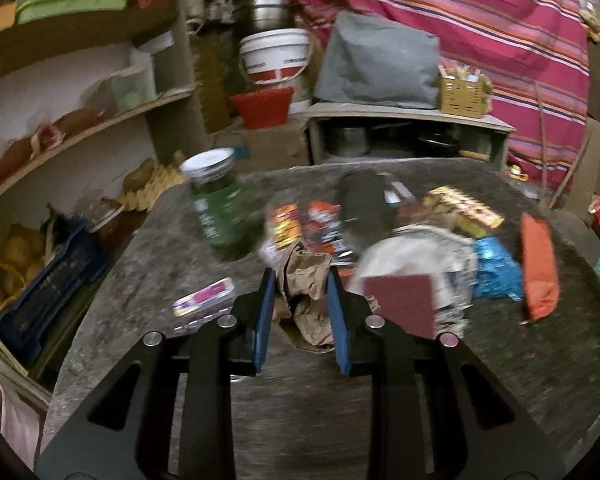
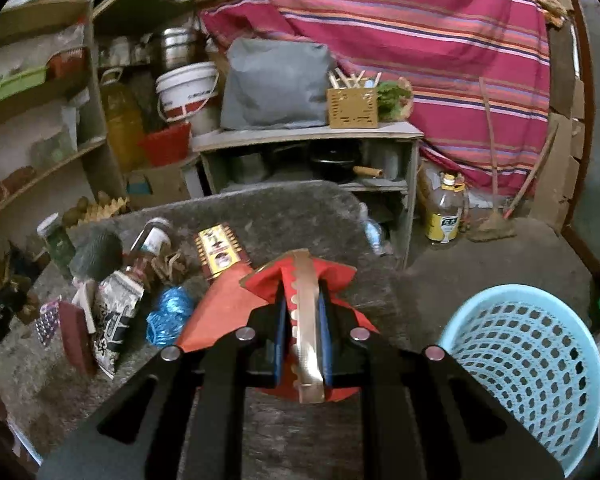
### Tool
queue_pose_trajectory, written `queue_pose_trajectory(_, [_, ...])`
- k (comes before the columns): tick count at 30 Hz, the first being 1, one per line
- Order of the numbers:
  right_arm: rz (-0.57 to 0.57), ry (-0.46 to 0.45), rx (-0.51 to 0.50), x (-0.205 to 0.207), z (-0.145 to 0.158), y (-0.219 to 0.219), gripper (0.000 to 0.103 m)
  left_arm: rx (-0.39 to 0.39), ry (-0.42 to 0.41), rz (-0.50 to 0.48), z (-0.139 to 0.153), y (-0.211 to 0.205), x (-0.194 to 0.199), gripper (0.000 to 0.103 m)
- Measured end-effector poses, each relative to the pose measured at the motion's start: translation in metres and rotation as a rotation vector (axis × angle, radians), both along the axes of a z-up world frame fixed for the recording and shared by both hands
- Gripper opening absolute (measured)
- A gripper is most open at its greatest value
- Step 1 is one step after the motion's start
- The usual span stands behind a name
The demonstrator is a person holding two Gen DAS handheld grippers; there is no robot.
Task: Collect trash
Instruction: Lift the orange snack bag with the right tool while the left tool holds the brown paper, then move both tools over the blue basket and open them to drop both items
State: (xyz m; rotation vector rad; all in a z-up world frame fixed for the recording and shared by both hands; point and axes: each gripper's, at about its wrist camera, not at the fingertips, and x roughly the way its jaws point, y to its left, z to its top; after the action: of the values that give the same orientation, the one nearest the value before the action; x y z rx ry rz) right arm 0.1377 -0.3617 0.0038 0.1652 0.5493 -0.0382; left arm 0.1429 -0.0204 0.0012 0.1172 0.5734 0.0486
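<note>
Left tongs [image 1: 300,300] clamp crumpled brown paper [image 1: 306,280] above grey stone bench [image 1: 140,248]; I fear it snags the litter pile | Right tongs [image 2: 303,312] pinch red foil wrapper [image 2: 220,304]; edge grip may slip before pale-blue perforated plastic basket [image 2: 532,360], right.

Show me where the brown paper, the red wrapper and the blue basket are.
brown paper [image 1: 305,280], left wrist view, crumpled middle
red wrapper [image 2: 224,304], right wrist view, flat left part
blue basket [image 2: 536,344], right wrist view, inner wall
</note>
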Motion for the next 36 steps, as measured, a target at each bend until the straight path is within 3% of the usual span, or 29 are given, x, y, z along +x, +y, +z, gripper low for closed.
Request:
queue_pose_trajectory(10, [-0.138, -0.024, -0.011, -0.04, 0.006, -0.088, 0.015, -0.061, -0.049, -0.203, 0.013, -0.135, 0.001, 0.024])
queue_pose_trajectory(21, [-0.284, 0.033, 0.036, -0.063, -0.019, -0.179, 0.014, -0.092, -0.009, -0.409, -0.009, -0.284, 0.002, 0.024])
queue_pose_trajectory(28, [-0.339, 0.066, 0.023, -0.066, -0.028, -0.202, 0.014, -0.093, 0.019, -0.524, -0.013, -0.352, -0.007, 0.024])
queue_pose_trajectory(36, [-0.401, 0.059, 0.075, -0.082, -0.032, -0.228, 0.014, -0.074, 0.065, -0.622, -0.018, -0.402, -0.016, 0.026])
